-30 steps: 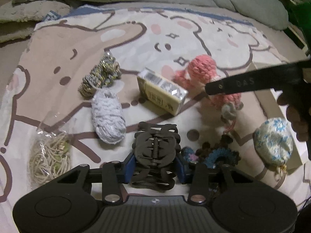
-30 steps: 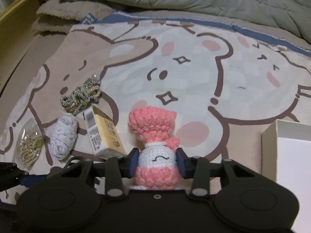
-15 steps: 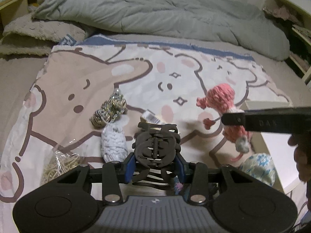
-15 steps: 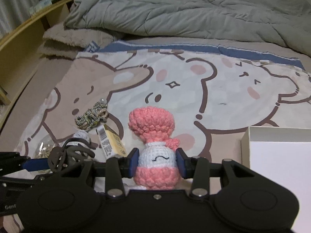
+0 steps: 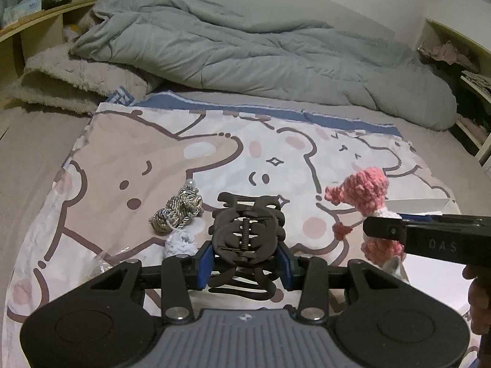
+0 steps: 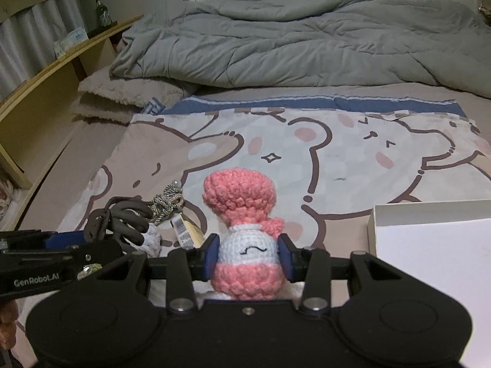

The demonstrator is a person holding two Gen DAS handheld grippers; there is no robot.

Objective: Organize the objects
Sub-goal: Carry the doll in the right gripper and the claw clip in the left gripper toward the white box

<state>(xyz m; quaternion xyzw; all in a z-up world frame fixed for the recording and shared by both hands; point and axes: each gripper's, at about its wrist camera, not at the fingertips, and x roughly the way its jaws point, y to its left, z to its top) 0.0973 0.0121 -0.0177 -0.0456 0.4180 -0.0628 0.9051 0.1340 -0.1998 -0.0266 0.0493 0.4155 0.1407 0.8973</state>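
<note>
My left gripper (image 5: 245,265) has its jaws closed on a dark brown claw hair clip (image 5: 245,233), which stands up between the blue pads, held clear above the cartoon-bear blanket (image 5: 153,165) spread over the bed. My right gripper (image 6: 248,259) has its jaws clamped on the white middle of a pink crocheted doll (image 6: 242,214), whose pink top rises above the pads and whose stitched face looks toward the camera. In the left wrist view the same doll shows at the right, pinched by the right gripper's black finger.

On the blanket, left of the clip, lies a bundle of gold and silver twisted cord (image 5: 178,211), and just near of it a white knitted piece (image 5: 181,242), partly hidden behind my left gripper's frame. In the right wrist view a yellow box with a barcode (image 6: 187,231) peeks out between the clip and the doll. A white open box (image 6: 429,239) sits at the right on the blanket, close to the doll. A rumpled grey duvet (image 5: 260,55) fills the far end of the bed.
</note>
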